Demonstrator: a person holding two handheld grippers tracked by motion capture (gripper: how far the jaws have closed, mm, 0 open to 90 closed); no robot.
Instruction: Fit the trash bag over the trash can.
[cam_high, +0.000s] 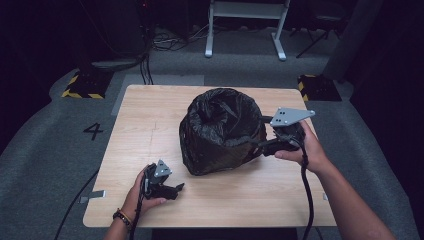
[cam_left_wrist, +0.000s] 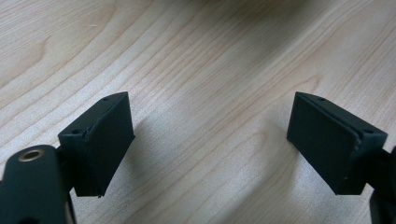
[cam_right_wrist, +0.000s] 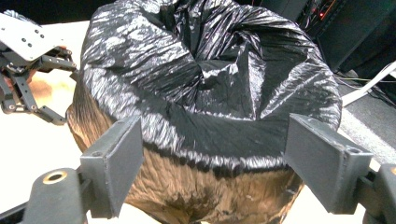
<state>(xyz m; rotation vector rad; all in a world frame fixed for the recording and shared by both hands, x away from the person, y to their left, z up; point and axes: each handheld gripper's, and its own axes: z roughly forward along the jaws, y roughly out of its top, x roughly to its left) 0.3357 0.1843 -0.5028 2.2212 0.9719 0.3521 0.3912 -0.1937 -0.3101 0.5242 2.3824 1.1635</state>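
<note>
A black plastic bag (cam_high: 222, 130) lines a round bin in the middle of the wooden table (cam_high: 140, 120); its top is crumpled inward. In the right gripper view the bag (cam_right_wrist: 210, 79) drapes over the bin's brown side (cam_right_wrist: 187, 186). My right gripper (cam_high: 261, 145) is at the bag's right side, open, its jaws spread wide close in front of the bin. My left gripper (cam_high: 179, 188) rests low near the table's front left, open, with bare wood between its jaws (cam_left_wrist: 210, 135). It shows far off in the right gripper view, left gripper (cam_right_wrist: 28, 70).
Grey carpet surrounds the table, with a painted number 4 (cam_high: 93, 131) at the left. Yellow-black striped blocks (cam_high: 80, 85) sit at both far corners. A white frame's legs (cam_high: 245, 30) stand beyond the table's far edge. Cables trail off the front edge.
</note>
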